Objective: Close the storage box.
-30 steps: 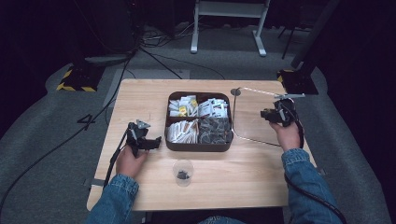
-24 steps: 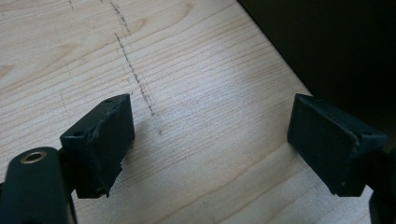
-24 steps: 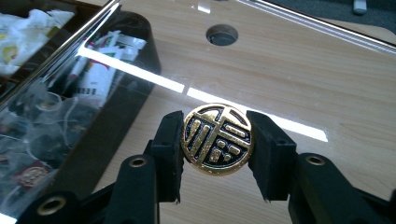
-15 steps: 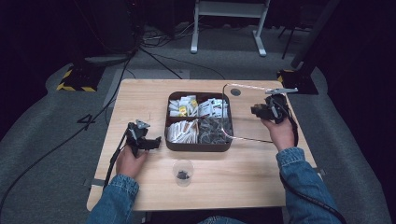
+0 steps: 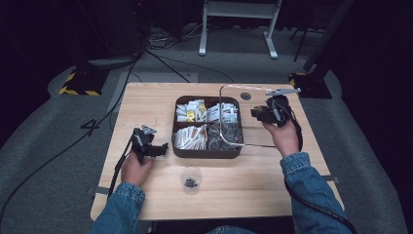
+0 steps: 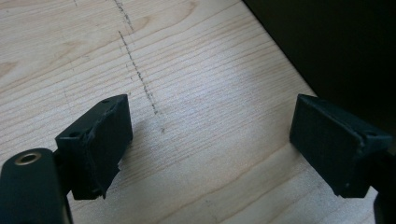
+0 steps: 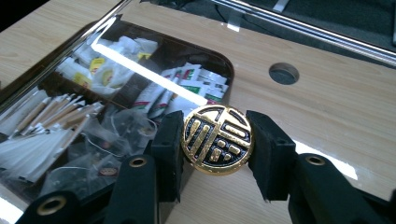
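The right gripper (image 5: 260,113) clamps the gold knob (image 7: 217,140) of a clear lid (image 5: 229,117), tilted over the tray's (image 5: 204,152) right half. The left gripper (image 5: 155,149), jaws apart on nothing, sits just left of the tray.

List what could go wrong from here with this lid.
The right gripper holds the clear lid by its round gold knob alone; it could slip and drop onto the compartment box. The tilted lid's low edge could also catch the box's rim.
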`<state>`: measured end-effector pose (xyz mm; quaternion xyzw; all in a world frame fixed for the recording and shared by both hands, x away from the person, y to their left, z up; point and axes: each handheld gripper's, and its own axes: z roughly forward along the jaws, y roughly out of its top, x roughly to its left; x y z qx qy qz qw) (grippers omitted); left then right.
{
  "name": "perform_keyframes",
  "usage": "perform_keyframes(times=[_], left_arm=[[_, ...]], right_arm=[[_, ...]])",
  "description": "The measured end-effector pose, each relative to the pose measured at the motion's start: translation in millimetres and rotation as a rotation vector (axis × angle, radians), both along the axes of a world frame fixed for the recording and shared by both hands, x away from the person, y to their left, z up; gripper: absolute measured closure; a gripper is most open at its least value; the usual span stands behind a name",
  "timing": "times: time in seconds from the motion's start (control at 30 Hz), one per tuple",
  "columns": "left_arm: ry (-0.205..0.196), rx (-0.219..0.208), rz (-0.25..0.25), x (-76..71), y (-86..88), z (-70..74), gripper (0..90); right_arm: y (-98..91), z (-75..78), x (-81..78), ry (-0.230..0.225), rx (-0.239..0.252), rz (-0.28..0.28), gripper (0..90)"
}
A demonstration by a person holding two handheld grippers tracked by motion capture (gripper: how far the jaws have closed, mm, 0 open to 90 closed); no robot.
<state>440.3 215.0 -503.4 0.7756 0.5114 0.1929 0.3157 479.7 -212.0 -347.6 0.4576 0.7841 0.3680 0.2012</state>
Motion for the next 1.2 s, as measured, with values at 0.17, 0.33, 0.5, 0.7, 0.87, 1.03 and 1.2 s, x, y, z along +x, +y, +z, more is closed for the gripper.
perform_keyframes(times=[0.17, 0.33, 0.5, 0.7, 0.87, 1.03, 1.2], left_arm=[[0.001, -0.001, -0.001, 0.2, -0.2, 0.0, 13.4], [0.002, -0.004, -0.004, 1.1, -0.3, -0.1, 13.4], [0.001, -0.005, -0.003, 1.1, -0.4, -0.2, 13.4], [0.0, -0.005, -0.003, 1.3, -0.4, -0.2, 13.4], [0.0, -0.004, -0.002, 1.2, -0.4, -0.1, 13.4], [0.0, -0.004, -0.002, 1.2, -0.5, -0.2, 13.4], [0.0, -0.003, 0.004, 0.5, -0.8, -0.2, 13.4]], right_arm=[[17.2, 2.3, -2.1, -0.01, -0.011, 0.03, 57.9], [36.0, 4.5, -0.6, -0.003, -0.002, 0.052, 58.0], [49.3, 5.9, 0.4, -0.004, 0.002, 0.072, 58.0], [69.2, 3.7, 2.3, -0.003, 0.008, 0.094, 57.9], [82.9, -0.9, 4.1, 0.011, 0.023, 0.107, 57.9], [96.2, -4.3, 5.8, 0.015, 0.014, 0.127, 57.9], [107.0, -8.2, 7.0, 0.023, 0.018, 0.138, 57.9]])
